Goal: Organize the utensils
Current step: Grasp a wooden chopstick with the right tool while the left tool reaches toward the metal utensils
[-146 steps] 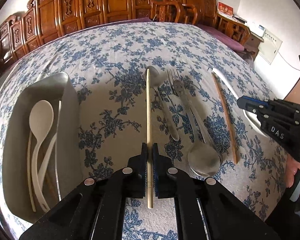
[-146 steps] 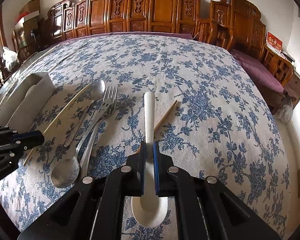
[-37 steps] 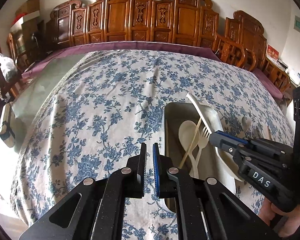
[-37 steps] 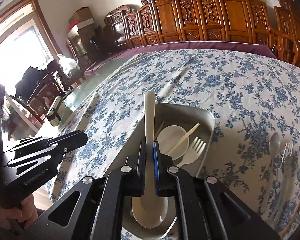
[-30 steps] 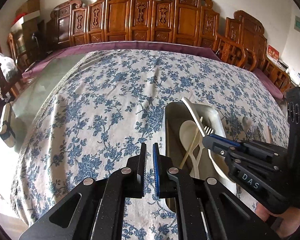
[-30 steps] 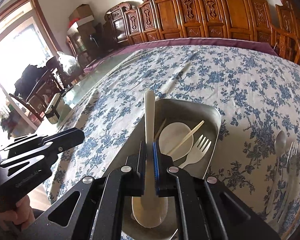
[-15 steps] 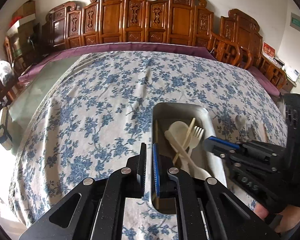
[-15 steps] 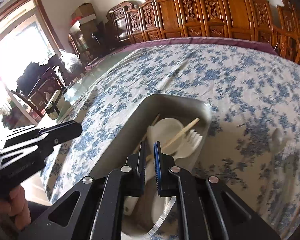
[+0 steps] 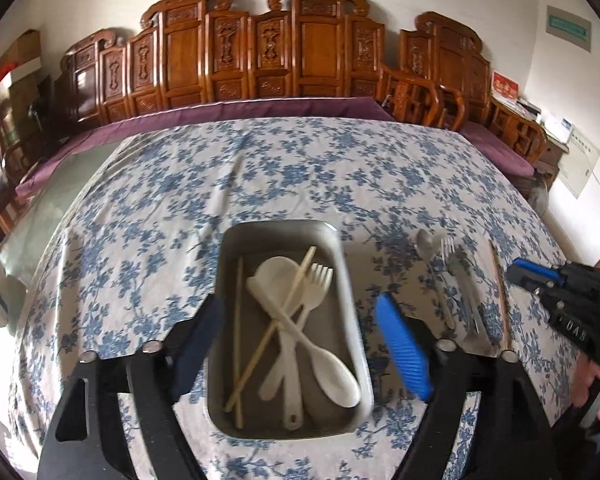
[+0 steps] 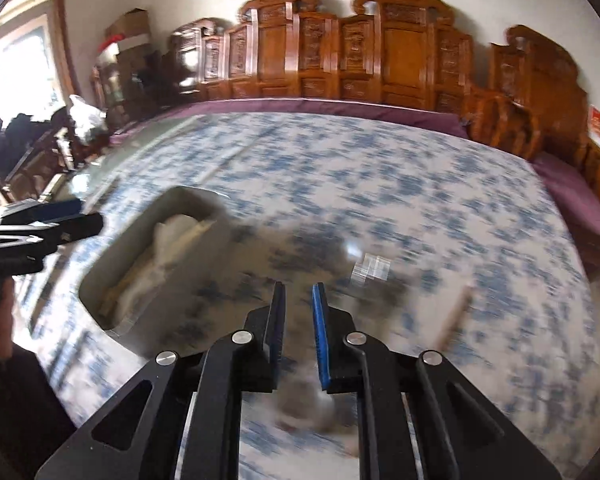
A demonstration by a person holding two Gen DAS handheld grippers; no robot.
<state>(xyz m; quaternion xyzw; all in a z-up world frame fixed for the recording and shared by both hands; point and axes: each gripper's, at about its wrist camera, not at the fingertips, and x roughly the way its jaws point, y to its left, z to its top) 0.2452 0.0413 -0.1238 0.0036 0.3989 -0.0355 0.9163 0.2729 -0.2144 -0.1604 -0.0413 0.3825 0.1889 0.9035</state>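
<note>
A grey metal tray (image 9: pixel 348 280) sits on the floral tablecloth and holds two white spoons (image 9: pixel 332 372), a white fork (image 9: pixel 316 284) and pale chopsticks (image 9: pixel 239 320). My left gripper (image 9: pixel 296 320) is wide open and empty, its fingers either side of the tray. To the tray's right lie a metal spoon (image 9: pixel 426 240), a metal fork (image 9: pixel 450 252) and a brown chopstick (image 9: pixel 500 292). My right gripper (image 10: pixel 298 304) is open and empty, right of the tray (image 10: pixel 112 272) in a blurred view; it also shows in the left wrist view (image 9: pixel 518 274).
Carved wooden chairs (image 9: pixel 300 48) line the far side of the round table. The tablecloth (image 9: pixel 300 168) stretches beyond the tray. A brown chopstick (image 10: pixel 454 312) shows blurred at the right in the right wrist view.
My right gripper has let go of the white spoon, which now lies in the tray, and has swung right. My left gripper has opened wide and moved over the tray.
</note>
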